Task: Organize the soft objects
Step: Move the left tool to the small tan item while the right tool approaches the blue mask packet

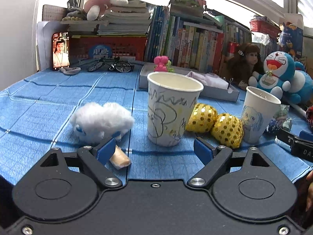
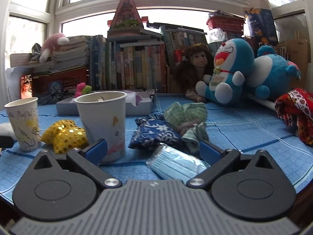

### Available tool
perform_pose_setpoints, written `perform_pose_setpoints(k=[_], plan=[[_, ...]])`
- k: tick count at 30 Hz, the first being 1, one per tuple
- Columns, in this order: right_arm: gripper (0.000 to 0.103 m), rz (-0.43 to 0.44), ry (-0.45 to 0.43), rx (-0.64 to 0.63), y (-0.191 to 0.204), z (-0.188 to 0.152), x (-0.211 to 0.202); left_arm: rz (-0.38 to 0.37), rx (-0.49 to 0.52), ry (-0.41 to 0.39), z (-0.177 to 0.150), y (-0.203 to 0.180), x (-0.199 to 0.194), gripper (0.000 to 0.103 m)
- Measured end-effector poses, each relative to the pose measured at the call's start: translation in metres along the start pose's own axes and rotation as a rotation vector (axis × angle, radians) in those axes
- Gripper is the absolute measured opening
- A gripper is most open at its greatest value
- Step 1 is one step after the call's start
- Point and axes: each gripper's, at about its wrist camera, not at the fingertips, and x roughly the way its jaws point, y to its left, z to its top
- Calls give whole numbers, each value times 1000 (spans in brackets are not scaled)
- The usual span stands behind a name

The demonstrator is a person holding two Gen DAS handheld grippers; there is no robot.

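My left gripper (image 1: pixel 154 148) is open and empty, low over the blue cloth, facing a scribbled paper cup (image 1: pixel 170 107). A white fluffy toy (image 1: pixel 101 121) lies left of the cup, by my left finger. Two gold sequin pouches (image 1: pixel 215 123) lie between that cup and a second drawn-on cup (image 1: pixel 258 113). My right gripper (image 2: pixel 153 148) is open, with a wrapped blue face mask (image 2: pixel 176 164) lying between its fingers. A dark blue floral pouch (image 2: pixel 154 133) and a green checked cloth doll (image 2: pixel 187 121) lie just beyond. The gold pouches (image 2: pixel 64 135) and both cups (image 2: pixel 103 121) also show there.
A grey tray (image 1: pixel 215 92) with cloth sits behind the cups. Doraemon plush toys (image 2: pixel 230 72), a doll (image 2: pixel 195 64) and a row of books (image 2: pixel 137 66) line the back. A red patterned cloth (image 2: pixel 297 113) lies far right. A model bicycle (image 1: pixel 111 64) stands back left.
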Motion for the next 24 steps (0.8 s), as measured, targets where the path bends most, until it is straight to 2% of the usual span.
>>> perform_pose_setpoints(k=[10,13,19,21,23,24], plan=[[103,-41,61,12,-4,-1,17,29,39,5,-8,-2,4,86],[100,-35,85,16,-5,0,21,38,39,3,-8,-1,5,86],[85,-29,104,5,-4,-1,24,59,28,5,-9,4,7,86],[75,-24,106,0,-3,-1,24,62,18,12,-9,7,7,85],[58,-26,106,-8,-2,0,23,64,1,19,-9,11,8,85],[55,-25,104,-14,-1,0,23,66,-4,20,-9,12,8,85]])
